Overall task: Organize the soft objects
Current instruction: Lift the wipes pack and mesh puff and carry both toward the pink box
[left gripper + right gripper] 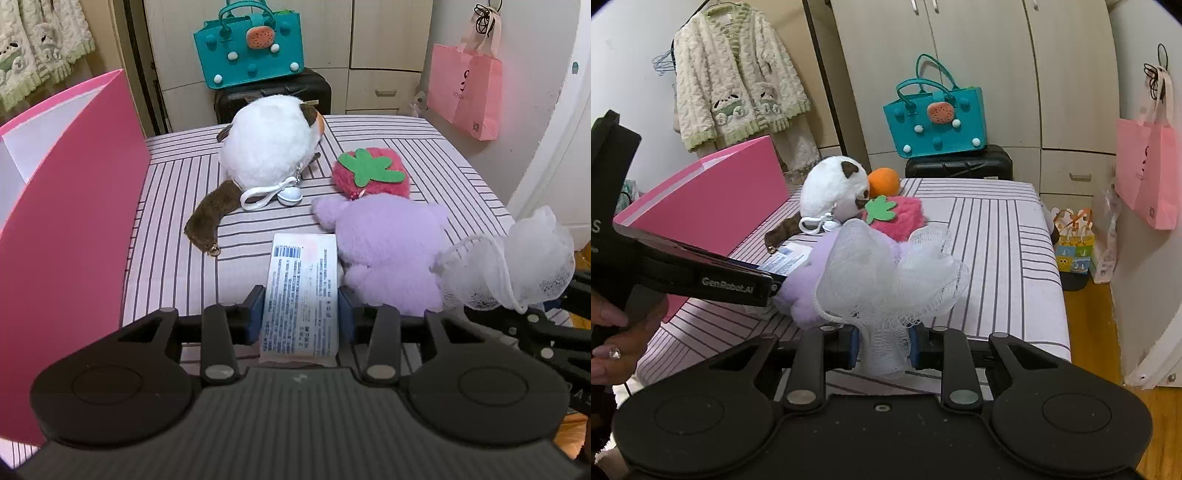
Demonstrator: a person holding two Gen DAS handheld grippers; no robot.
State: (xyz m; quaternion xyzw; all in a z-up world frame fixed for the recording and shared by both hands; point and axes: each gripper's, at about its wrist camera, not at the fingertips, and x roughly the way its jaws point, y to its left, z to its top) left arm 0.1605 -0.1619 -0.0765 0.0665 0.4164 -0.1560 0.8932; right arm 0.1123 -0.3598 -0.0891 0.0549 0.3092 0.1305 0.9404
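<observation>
My left gripper (300, 306) is shut on a white printed tissue pack (301, 291), held just above the striped table (177, 258); it also shows in the right wrist view (788, 258). My right gripper (882, 343) is shut on a white mesh bath pouf (886, 273), seen at the right of the left wrist view (509, 266). A purple plush (388, 251) with a strawberry hat (369, 171) lies on the table. A white cat plush (269, 147) with a brown tail lies behind it. An open pink box (66, 221) stands at the left.
A teal felt bag (251, 48) sits on a black suitcase (273, 94) behind the table. A pink shopping bag (465, 88) hangs at the right. A cardigan (735, 81) hangs on the left wall. An orange ball (884, 181) lies behind the cat plush.
</observation>
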